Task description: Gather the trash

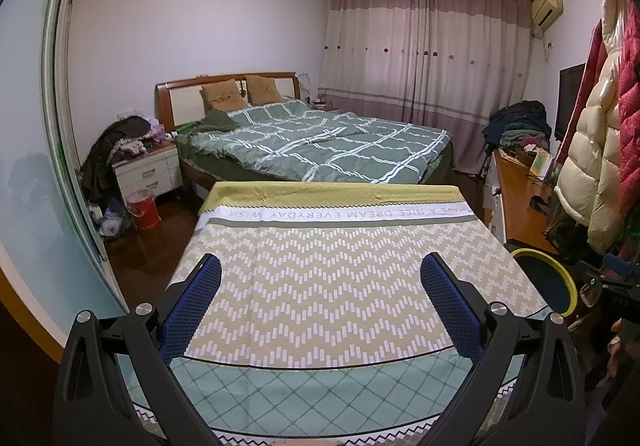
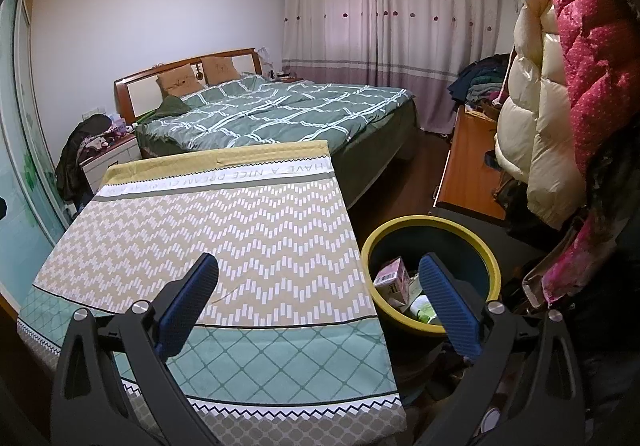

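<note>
A dark bin with a yellow rim stands on the floor right of the cloth-covered table. It holds a pink box and green-and-white packaging. My right gripper is open and empty, with its right finger over the bin's mouth and its left finger over the table. My left gripper is open and empty above the table. The bin's rim shows at the right in the left wrist view. No trash shows on the table.
A bed with a green checked quilt lies beyond the table. A white nightstand and a red bucket stand at the left. A wooden desk and hanging coats crowd the right side.
</note>
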The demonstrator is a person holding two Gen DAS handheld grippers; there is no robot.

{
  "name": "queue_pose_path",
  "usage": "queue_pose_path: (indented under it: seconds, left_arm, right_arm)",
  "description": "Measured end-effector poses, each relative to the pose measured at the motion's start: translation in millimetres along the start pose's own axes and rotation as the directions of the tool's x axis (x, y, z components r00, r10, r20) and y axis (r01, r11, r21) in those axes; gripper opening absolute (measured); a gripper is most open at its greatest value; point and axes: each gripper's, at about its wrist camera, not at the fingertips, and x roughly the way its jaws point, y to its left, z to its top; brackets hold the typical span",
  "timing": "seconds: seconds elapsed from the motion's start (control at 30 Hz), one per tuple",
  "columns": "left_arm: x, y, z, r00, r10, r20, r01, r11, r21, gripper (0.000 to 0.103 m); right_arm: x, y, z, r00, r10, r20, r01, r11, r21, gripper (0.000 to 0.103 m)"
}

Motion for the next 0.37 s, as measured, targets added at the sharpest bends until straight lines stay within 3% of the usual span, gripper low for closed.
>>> queue_pose_path:
  seconds: [0.23, 0.37]
  left_arm:
    - [67.3, 15.2, 14.8, 0.995, 0.013, -0.096, -0.015, 1.0, -0.022, 0.098]
    - [127.7, 31.6, 23.0, 0.986, 0.051, -0.157, -0.055, 0.998, -0.018, 0.098]
  right_arm:
    - [30.7, 15.8, 26.0, 0.999, 0.026, -0.018, -0.027, 0.998, -0.05, 0.096]
    - [86.6, 37.5, 42.0, 0.993, 0.079, -0.082, -0.084, 0.995, -0.061, 0.096]
